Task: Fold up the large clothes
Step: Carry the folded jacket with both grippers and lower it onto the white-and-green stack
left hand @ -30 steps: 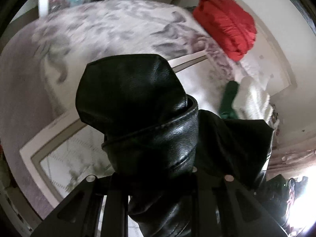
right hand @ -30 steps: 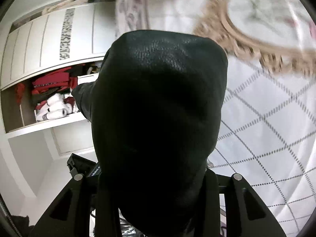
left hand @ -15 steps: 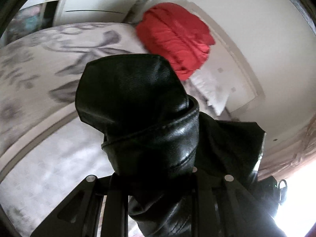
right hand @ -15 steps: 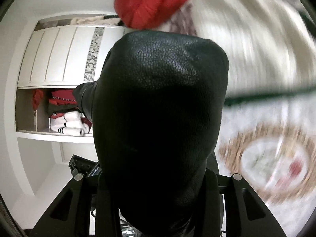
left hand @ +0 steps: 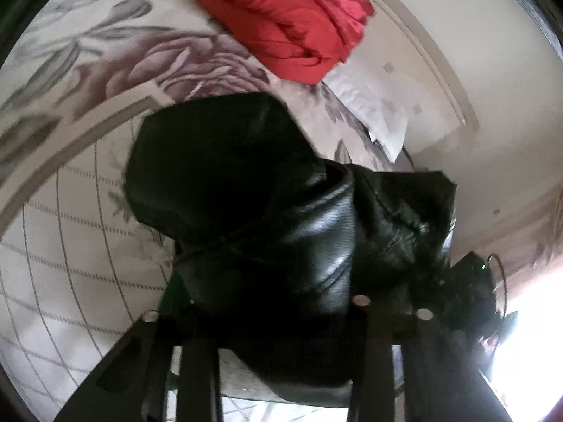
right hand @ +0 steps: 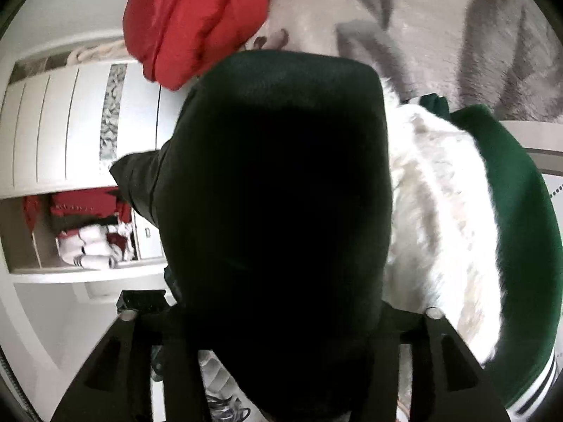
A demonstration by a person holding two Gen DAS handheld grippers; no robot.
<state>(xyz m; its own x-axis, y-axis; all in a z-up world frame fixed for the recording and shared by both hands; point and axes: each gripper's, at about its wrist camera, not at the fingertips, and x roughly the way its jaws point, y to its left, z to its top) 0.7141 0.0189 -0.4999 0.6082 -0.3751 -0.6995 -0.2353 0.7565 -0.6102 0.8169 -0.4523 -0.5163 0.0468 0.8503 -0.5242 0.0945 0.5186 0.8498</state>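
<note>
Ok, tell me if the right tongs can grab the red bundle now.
Probably not: the right tongs are shut on the black leather jacket, which fills the space ahead and partly covers the red bundle lying beyond it.

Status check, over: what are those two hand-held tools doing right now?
Left tool and right tool both shut on black leather jacket. Jacket bunched, held over the bed. Red garment and green-and-white jacket lie ahead.

Left gripper (left hand: 281,362): matte black plastic, flat fingers (left hand: 197,365) running forward, round silver screws on the angular crossbar. Right gripper (right hand: 281,358): the same black frame with triangular cut-outs and two silver screws.
</note>
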